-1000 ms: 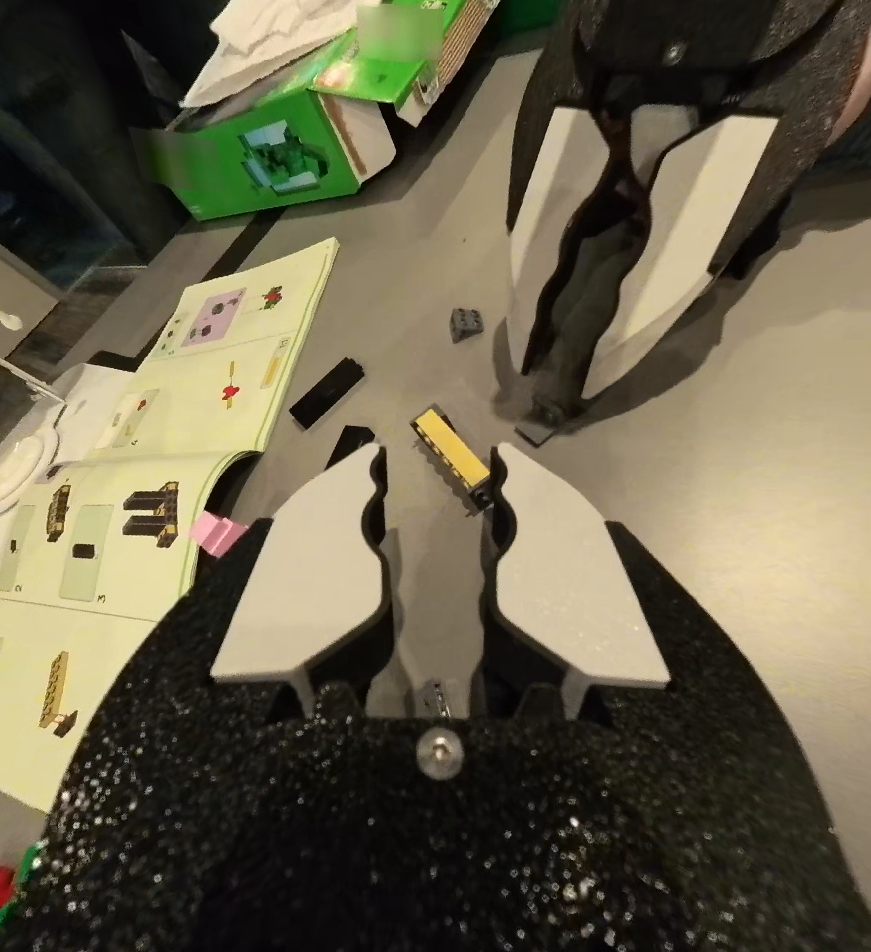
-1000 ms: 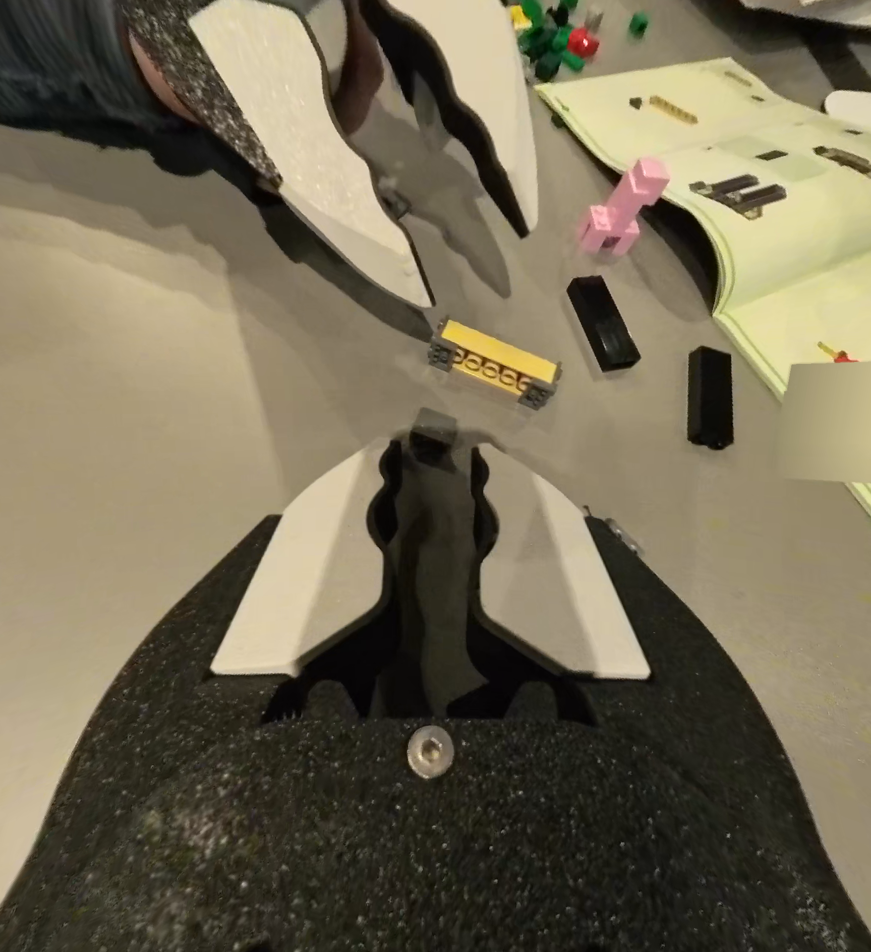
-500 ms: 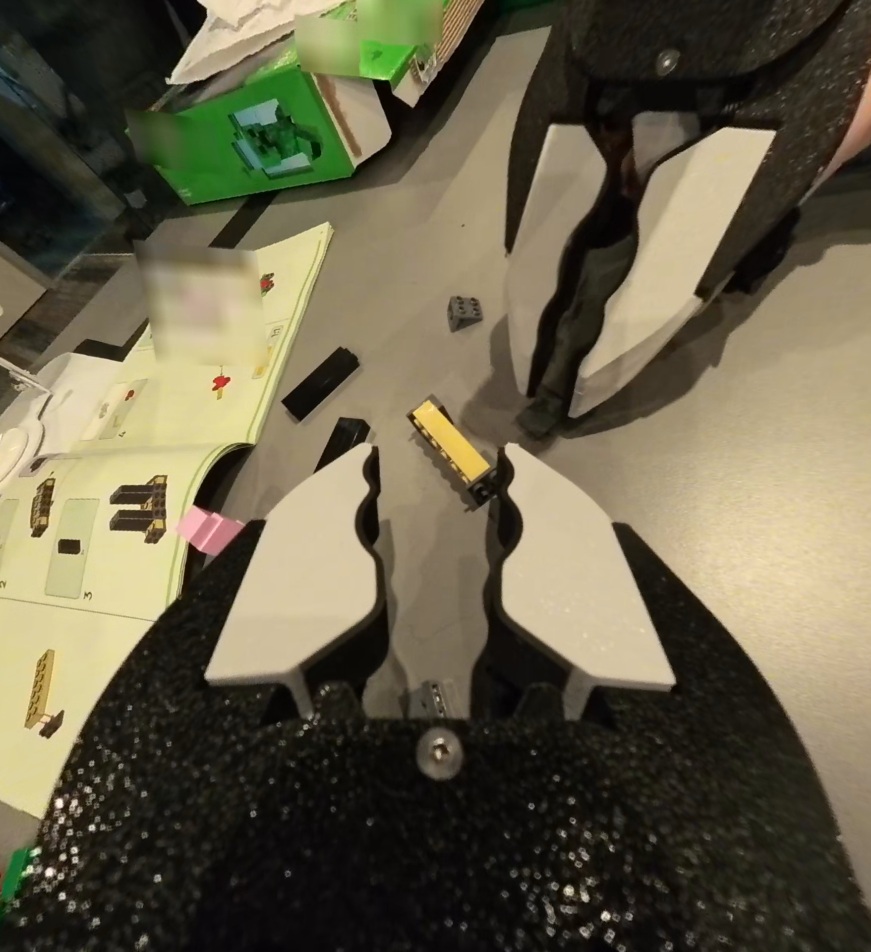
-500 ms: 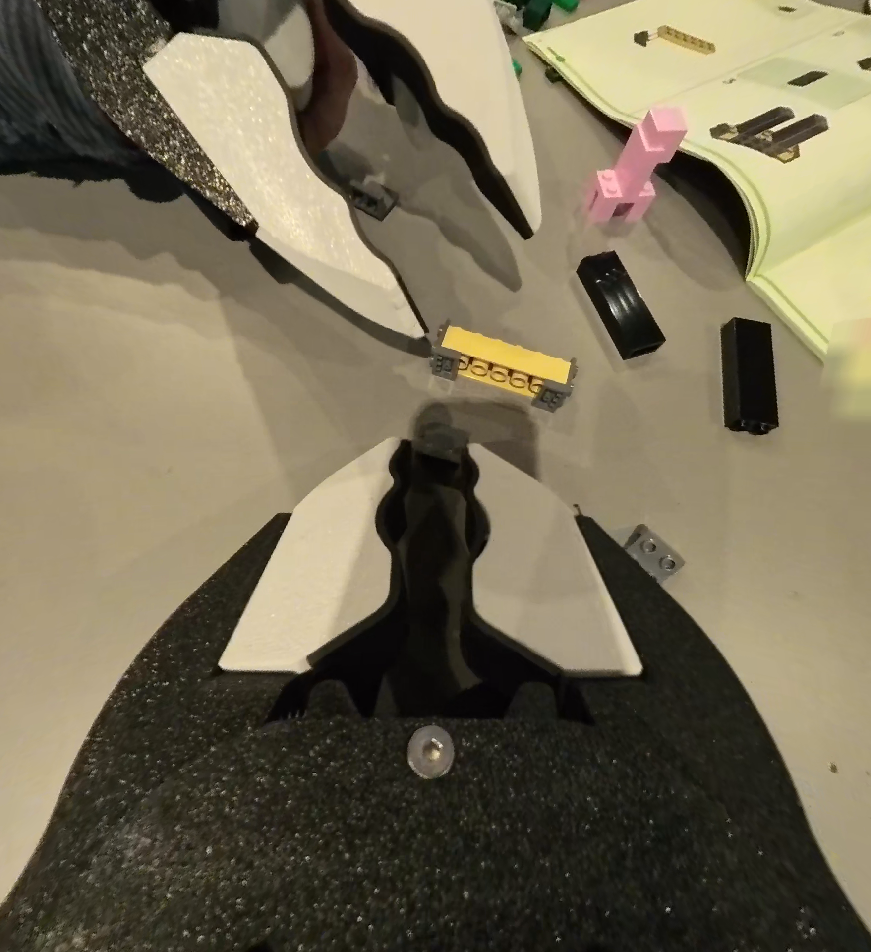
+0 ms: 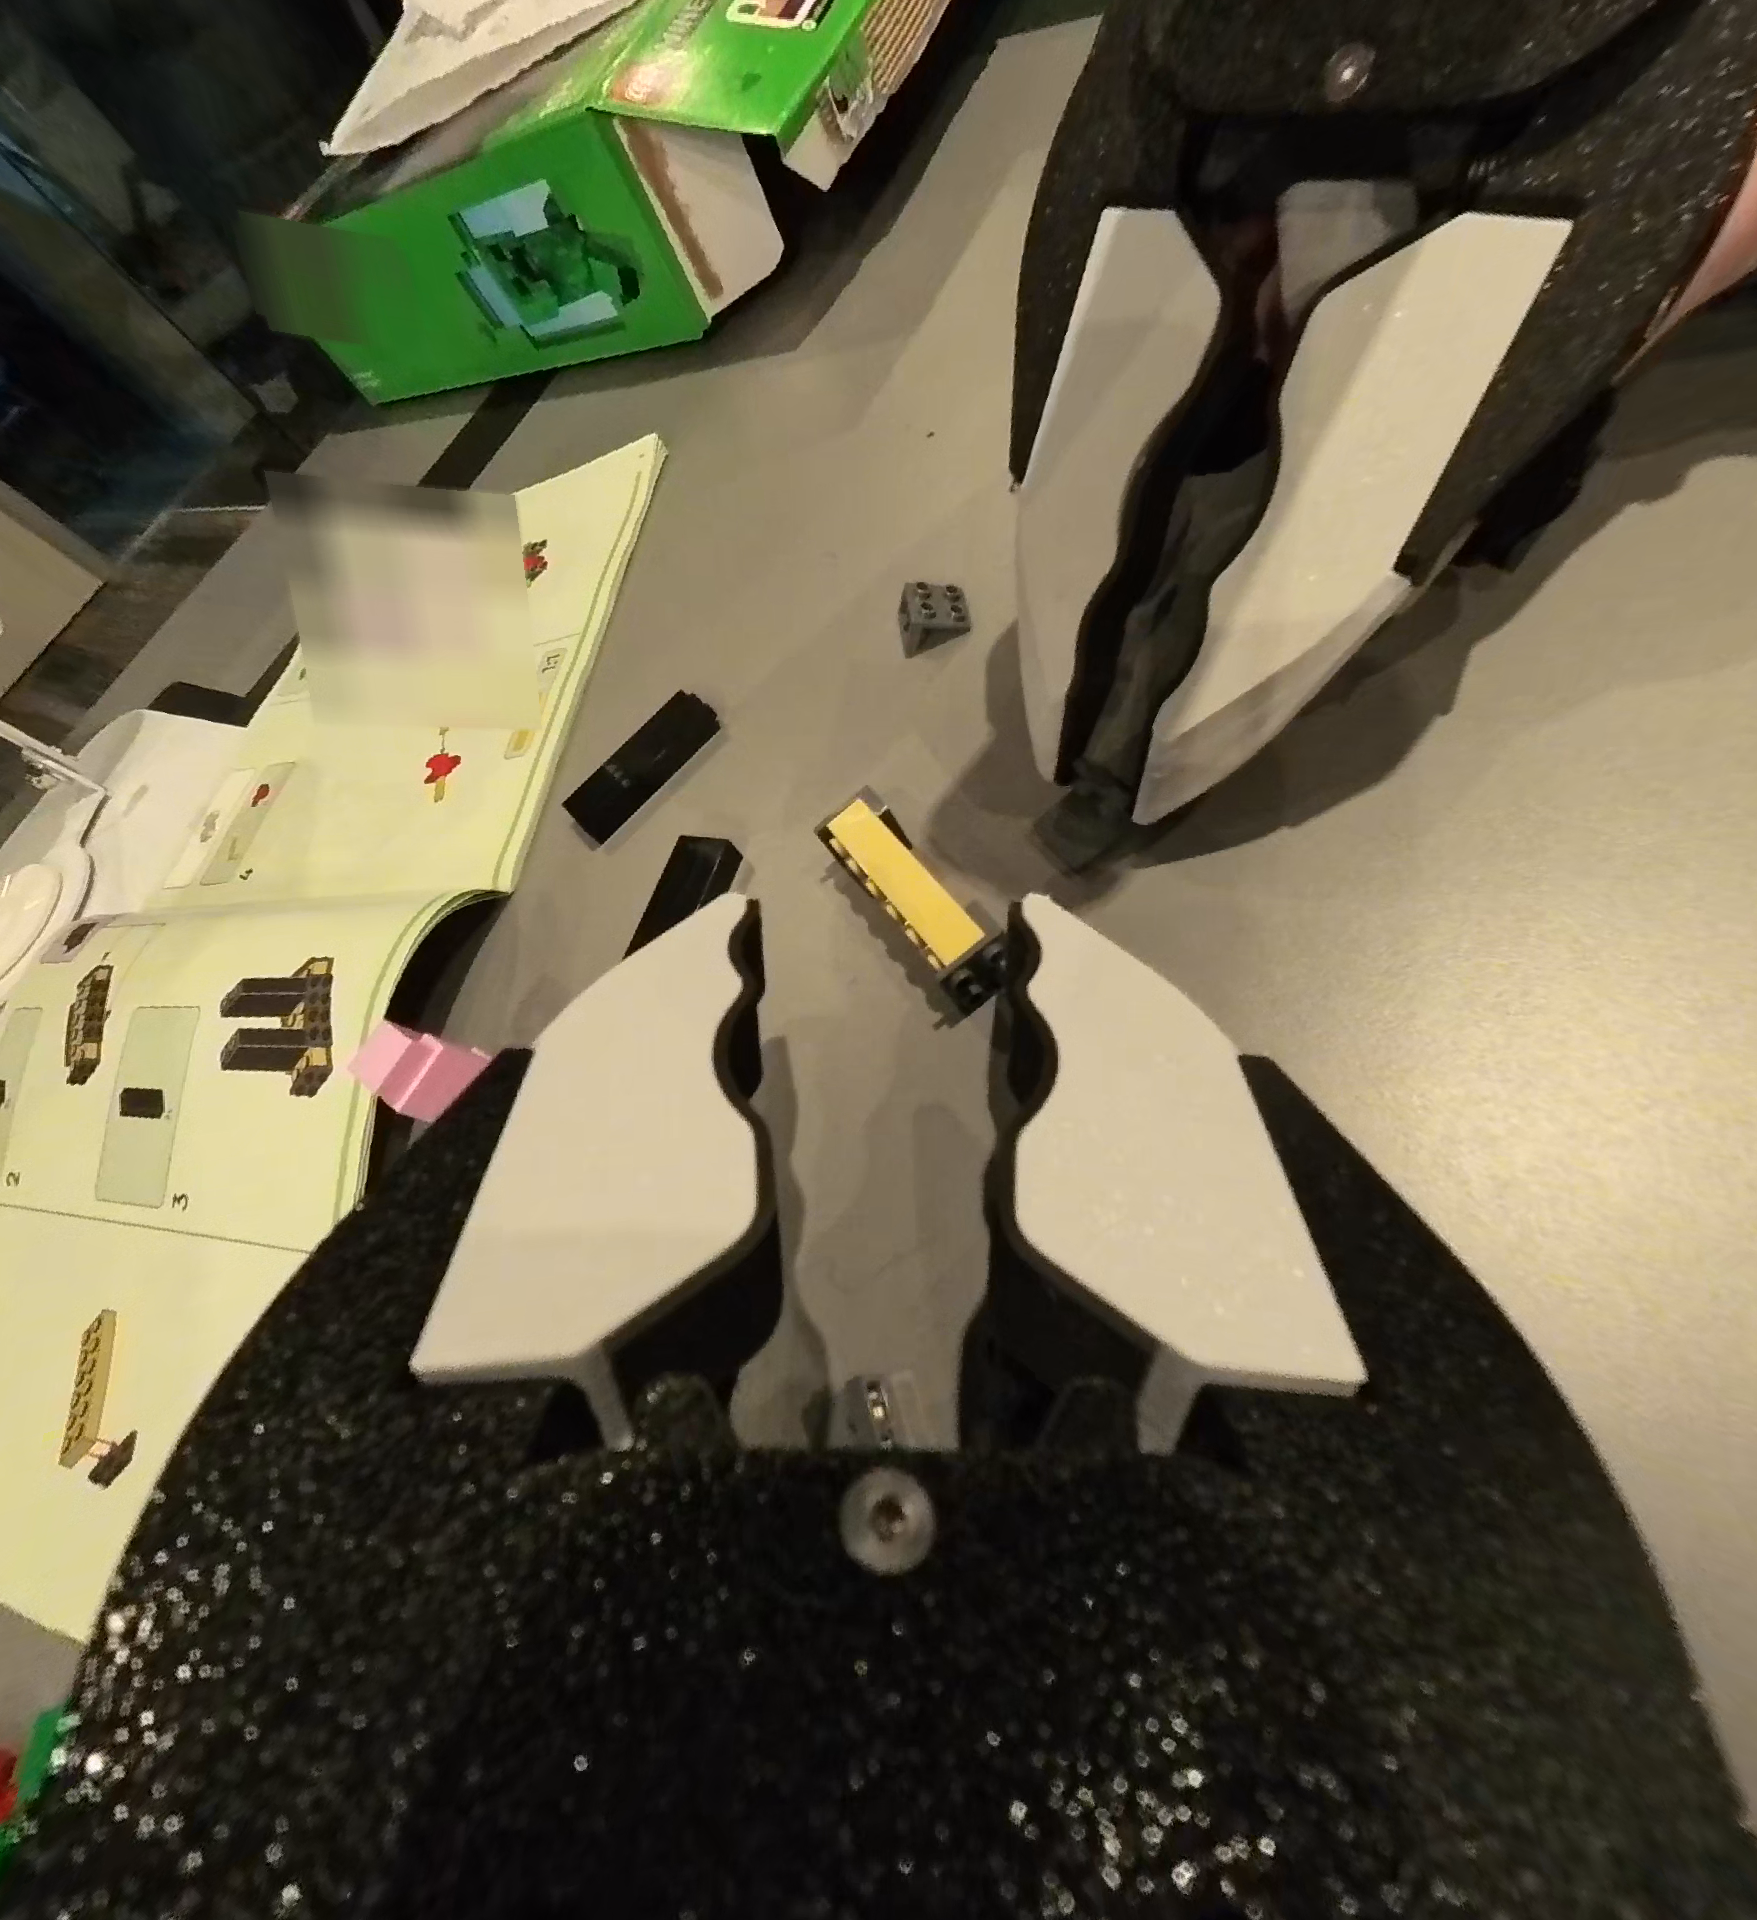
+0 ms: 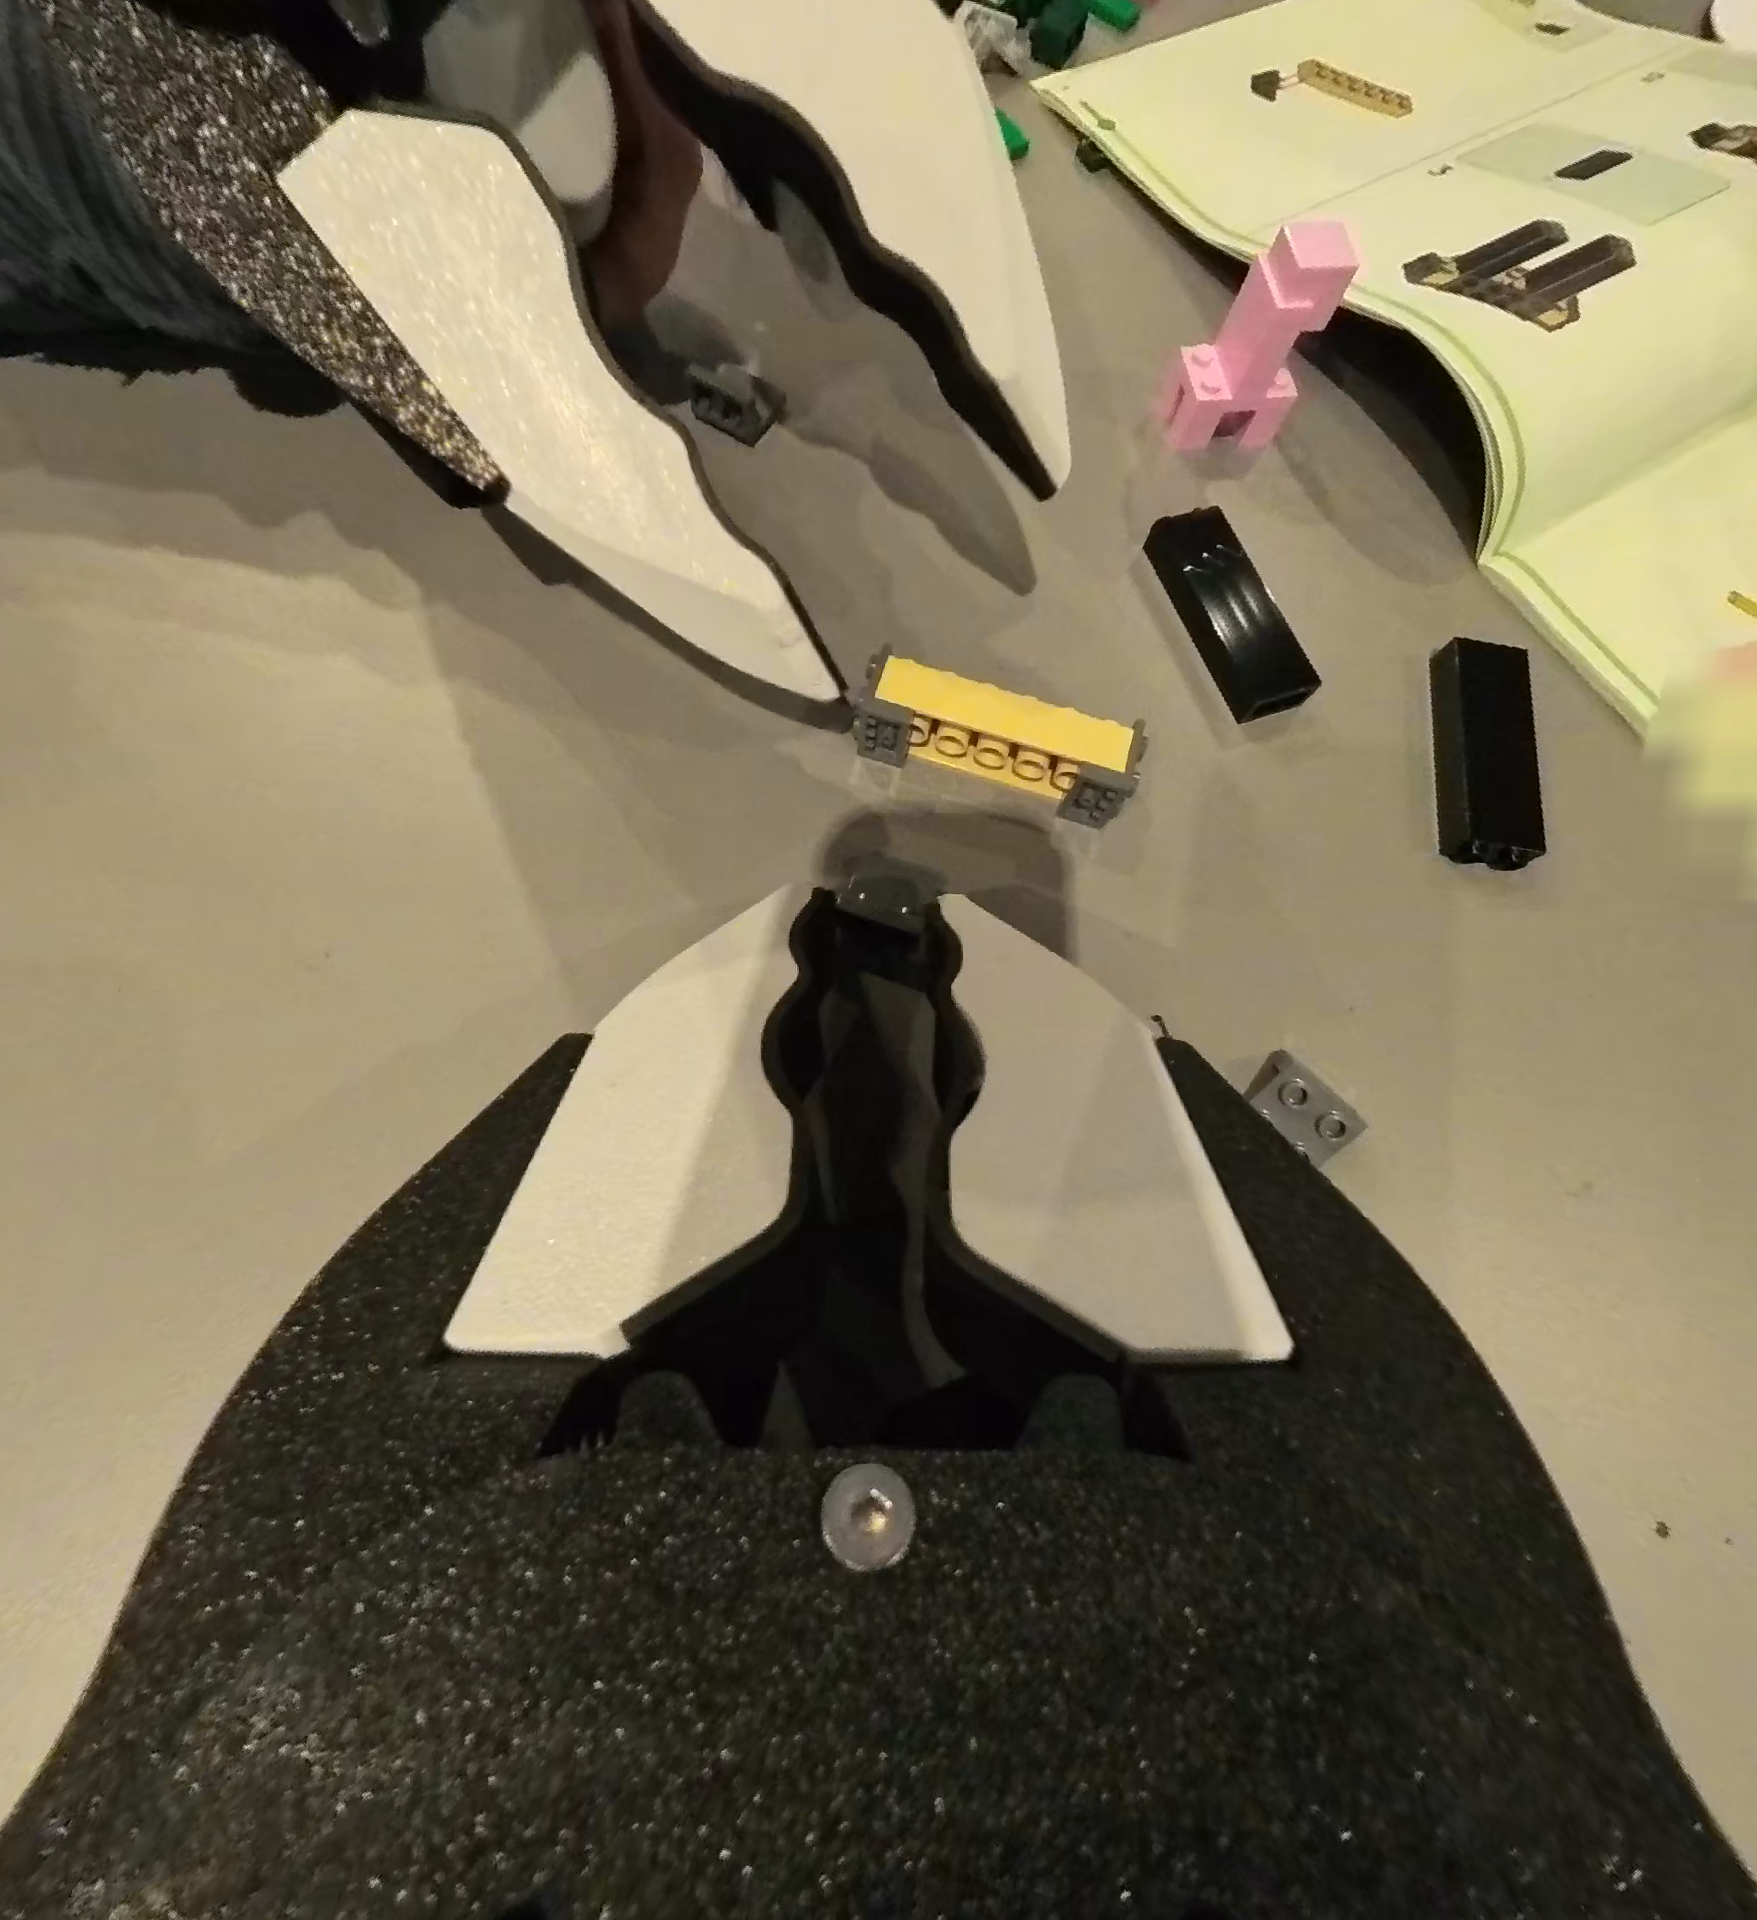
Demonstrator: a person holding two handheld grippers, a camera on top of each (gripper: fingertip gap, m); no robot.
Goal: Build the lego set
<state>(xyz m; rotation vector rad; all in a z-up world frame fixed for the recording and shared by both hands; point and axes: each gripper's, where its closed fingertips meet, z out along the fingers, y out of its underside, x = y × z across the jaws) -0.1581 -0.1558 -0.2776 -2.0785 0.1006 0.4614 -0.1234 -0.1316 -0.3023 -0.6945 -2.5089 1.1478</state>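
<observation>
Right gripper point(image 6: 889, 902) jaws clamped on a small dark grey brick point(image 6: 886, 897), low over the grey worktop point(image 6: 230, 935). Left gripper point(image 5: 884, 914) jaws apart, one tip touching the end of the yellow brick assembly point(image 5: 905, 894), just ahead of the right jaws. Two black bricks point(image 6: 1229, 613) beside.

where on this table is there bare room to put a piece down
The grey table is bare on the side of the right gripper away from the booklet. It is crowded around the yellow piece, between the left gripper, two black bricks, and a pink figure.
</observation>
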